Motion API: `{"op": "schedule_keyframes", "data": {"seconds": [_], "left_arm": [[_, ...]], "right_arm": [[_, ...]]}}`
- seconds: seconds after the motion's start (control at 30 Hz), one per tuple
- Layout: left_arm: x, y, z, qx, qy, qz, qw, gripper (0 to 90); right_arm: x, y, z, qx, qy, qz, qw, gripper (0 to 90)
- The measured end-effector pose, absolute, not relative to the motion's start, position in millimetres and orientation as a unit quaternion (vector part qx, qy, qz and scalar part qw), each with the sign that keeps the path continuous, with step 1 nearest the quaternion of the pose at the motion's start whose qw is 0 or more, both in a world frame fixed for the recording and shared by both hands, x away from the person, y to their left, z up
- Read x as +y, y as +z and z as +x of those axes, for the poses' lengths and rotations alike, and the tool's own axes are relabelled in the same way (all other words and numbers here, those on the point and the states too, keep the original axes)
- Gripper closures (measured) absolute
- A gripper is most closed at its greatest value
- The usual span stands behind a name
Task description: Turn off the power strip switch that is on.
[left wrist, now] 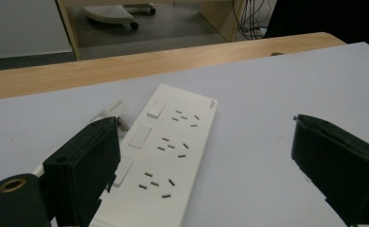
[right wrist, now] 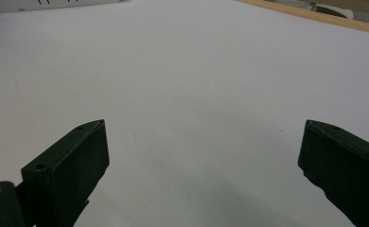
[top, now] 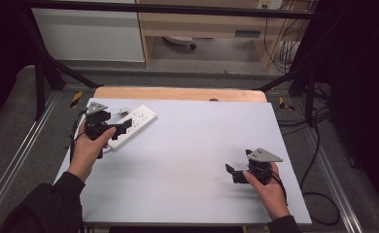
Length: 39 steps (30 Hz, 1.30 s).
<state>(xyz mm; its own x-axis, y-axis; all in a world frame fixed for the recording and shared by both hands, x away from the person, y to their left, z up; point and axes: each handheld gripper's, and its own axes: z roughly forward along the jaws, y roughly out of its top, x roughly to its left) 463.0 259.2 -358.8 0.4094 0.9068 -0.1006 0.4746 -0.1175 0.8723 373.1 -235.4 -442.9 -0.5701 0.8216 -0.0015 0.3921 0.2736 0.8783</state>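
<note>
- At the bottom right of the high view, the person's right hand (top: 270,191) is holding the right gripper (top: 232,173) low over the white table sheet (top: 192,160), well apart from everything else on it.
- In the right gripper view, its two black jaws are standing wide apart at the lower corners of the frame, with nothing but bare sheet lying between them.
- At the lower left of the high view, a dark sleeve (top: 42,206) is leading up to the left hand (top: 88,148), which is gripping the left gripper (top: 124,125) at the middle left of the frame.
- That gripper's jaws are spread wide too, pinching nothing; in the left gripper view the left jaw is sitting just over the near left edge of the power strip (left wrist: 166,158), and whether it is touching is hard to tell.
- The power strip is lying flat at the upper left of the sheet in the high view, angled toward the upper right, sockets facing up.
- Beyond the sheet, the wooden table edge (top: 178,93) is running across the upper middle of the frame.
</note>
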Motion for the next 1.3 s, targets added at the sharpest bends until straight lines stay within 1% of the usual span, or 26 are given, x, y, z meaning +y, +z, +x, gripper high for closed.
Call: {"op": "schedule_keyframes", "data": {"seconds": [0.17, 0.37, 0.47, 0.5, 0.6, 0.63, 0.73, 0.8, 0.83, 0.87, 0.9, 0.93, 0.97, 1.0, 1.1, 1.27, 1.3], "left_arm": [[260.8, -364.0, 473.1, 0.493, 0.247, 0.697, 0.458, 9.5], [258.8, -372.7, 482.9, 0.495, 0.271, 0.695, 0.446, 12.3], [258.8, -376.4, 487.5, 0.496, 0.274, 0.695, 0.443, 15.2], [259.1, -377.8, 489.0, 0.497, 0.275, 0.696, 0.440, 18.2], [260.9, -381.9, 493.5, 0.504, 0.281, 0.691, 0.436, 20.1], [261.6, -383.0, 494.7, 0.505, 0.284, 0.690, 0.434, 24.2], [263.5, -387.1, 498.9, 0.510, 0.288, 0.688, 0.429, 26.1], [265.8, -390.0, 501.9, 0.517, 0.284, 0.685, 0.428, 31.3], [266.9, -391.4, 503.3, 0.520, 0.281, 0.684, 0.428, 31.3], [267.7, -392.8, 504.6, 0.522, 0.278, 0.683, 0.429, 36.2], [268.3, -394.2, 505.7, 0.523, 0.273, 0.683, 0.431, 38.9], [268.5, -395.2, 506.5, 0.525, 0.268, 0.681, 0.434, 38.9], [269.1, -396.3, 507.3, 0.524, 0.265, 0.683, 0.433, 45.2], [269.3, -397.0, 507.8, 0.523, 0.268, 0.685, 0.431, 45.2], [270.0, -398.6, 509.6, 0.517, 0.271, 0.687, 0.433, 54.4], [272.0, -402.2, 513.5, 0.516, 0.269, 0.684, 0.440, 66.6], [272.5, -403.3, 514.2, 0.517, 0.268, 0.684, 0.440, 71.6]], "right_arm": [[-234.3, -443.3, 373.6, 0.765, 0.451, 0.394, 0.236, 3.1], [-234.1, -443.2, 373.1, 0.766, 0.451, 0.392, 0.236, 3.2], [-233.8, -443.1, 373.0, 0.766, 0.452, 0.392, 0.235, 3.2], [-233.8, -443.0, 373.0, 0.766, 0.452, 0.392, 0.235, 3.2], [-234.5, -442.8, 373.2, 0.764, 0.454, 0.395, 0.235, 3.2], [-235.9, -442.6, 373.1, 0.761, 0.454, 0.397, 0.239, 3.2], [-236.8, -442.3, 372.9, 0.760, 0.453, 0.398, 0.240, 3.2], [-235.9, -441.7, 371.4, 0.762, 0.452, 0.397, 0.241, 3.1], [-235.9, -441.7, 371.4, 0.762, 0.452, 0.397, 0.241, 3.1], [-235.3, -441.3, 370.9, 0.764, 0.451, 0.392, 0.243, 3.1], [-235.0, -441.1, 370.7, 0.764, 0.451, 0.392, 0.242, 3.2], [-235.0, -441.1, 370.7, 0.764, 0.451, 0.392, 0.242, 3.2], [-234.6, -440.9, 370.5, 0.764, 0.453, 0.392, 0.241, 3.1], [-234.6, -440.9, 370.5, 0.764, 0.453, 0.392, 0.241, 3.1], [-234.8, -441.1, 370.5, 0.764, 0.453, 0.391, 0.240, 3.1], [-235.2, -440.8, 370.5, 0.765, 0.453, 0.389, 0.241, 3.1], [-234.9, -440.8, 370.3, 0.765, 0.454, 0.390, 0.239, 3.2]]}}
